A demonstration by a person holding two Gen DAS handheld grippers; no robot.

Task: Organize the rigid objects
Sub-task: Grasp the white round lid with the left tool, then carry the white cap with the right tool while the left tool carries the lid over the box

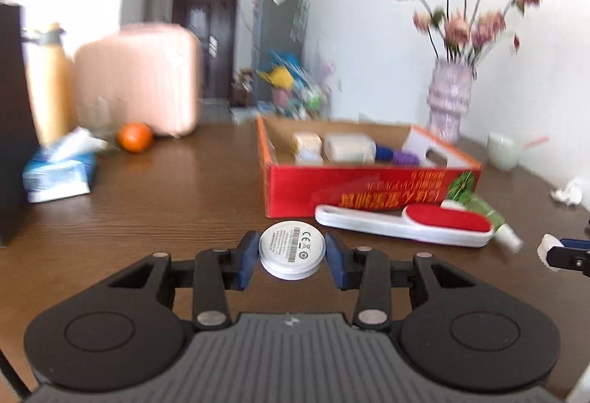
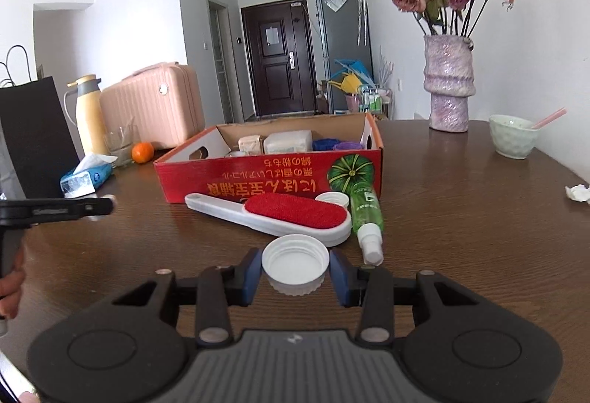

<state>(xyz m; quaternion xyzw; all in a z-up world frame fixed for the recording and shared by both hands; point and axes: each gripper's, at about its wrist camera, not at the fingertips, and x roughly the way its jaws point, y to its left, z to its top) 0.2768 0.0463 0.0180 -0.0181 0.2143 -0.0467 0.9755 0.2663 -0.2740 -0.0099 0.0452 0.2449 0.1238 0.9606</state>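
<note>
Rigid bits are what I'm sorting: my left tool [image 1: 292, 252] is clamped on a round silver disc [image 1: 292, 250] with tiny print I can't read, and my right tool [image 2: 295, 270] is clamped on a white screw cap [image 2: 295, 264], open side up. Both are held just above the brown wood-grain tabletop [image 2: 461, 204].

Going left to right in the right wrist view: a black bag [image 2: 33, 134] is cut off at the edge, and my other tool pokes in there with part of a hand [image 2: 9, 288]. Next come a tissue pack [image 2: 86, 176], an orange [image 2: 142, 152], a yellow flask [image 2: 88, 111] and a pink suitcase [image 2: 155, 104]. The red cardboard box [image 2: 273, 178] sits mid-table; its wall hides most of the contents, so I only make out pale packets and something blue and purple. In front of it lie a white lint brush [image 2: 273, 215] with a red pad, a second small white cap [image 2: 332, 198] half hidden behind the brush, and a green spray bottle [image 2: 365, 218] on its side. Further right stand a lilac vase [image 2: 448, 86] of dried roses, a pale green bowl [image 2: 514, 137] and a crumpled tissue [image 2: 577, 193] at the frame's edge.

The left wrist view is smeared with blur. Behind, a hallway leads to a dark door [image 2: 274, 56].
</note>
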